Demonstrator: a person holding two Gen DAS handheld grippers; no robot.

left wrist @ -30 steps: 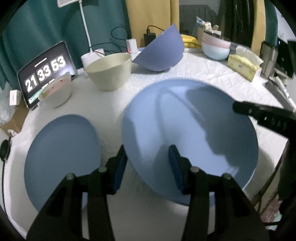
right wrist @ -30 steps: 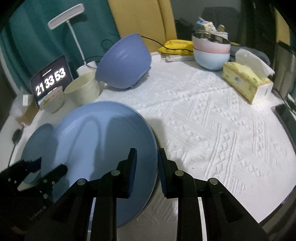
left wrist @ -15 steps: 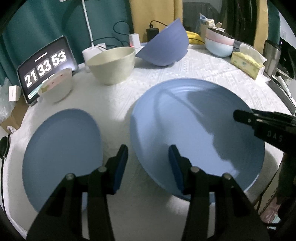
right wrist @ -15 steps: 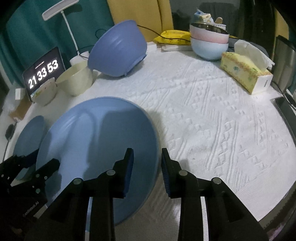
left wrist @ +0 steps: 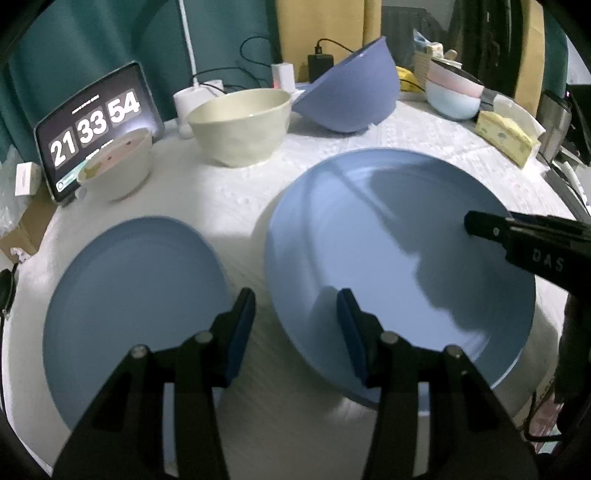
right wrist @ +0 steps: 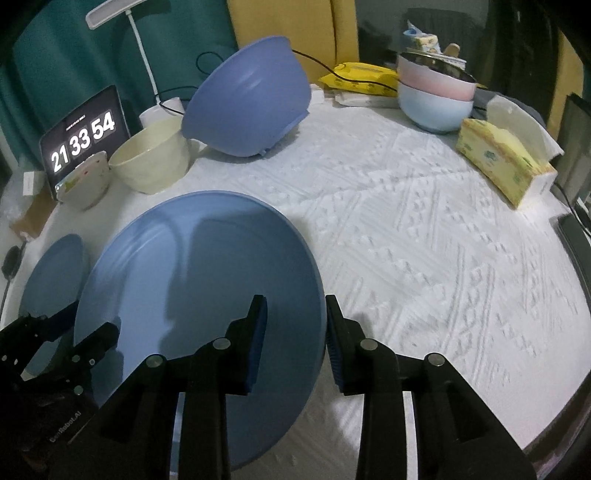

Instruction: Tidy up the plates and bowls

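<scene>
While right claw (right wrist: 295, 325) spreads wider, straddling large plate (right wrist: 199, 295) rim at 3 o'clock unpinched, left claw (left wrist: 295, 314) spread at 7 o'clock; release step; next: small plate (left wrist: 133, 295).

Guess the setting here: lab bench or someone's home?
Most likely a home, a round dining table under a white textured cloth. It holds everyday clutter: a tissue box, a tablet clock on charge, stacked bowls, with curtains behind.
</scene>
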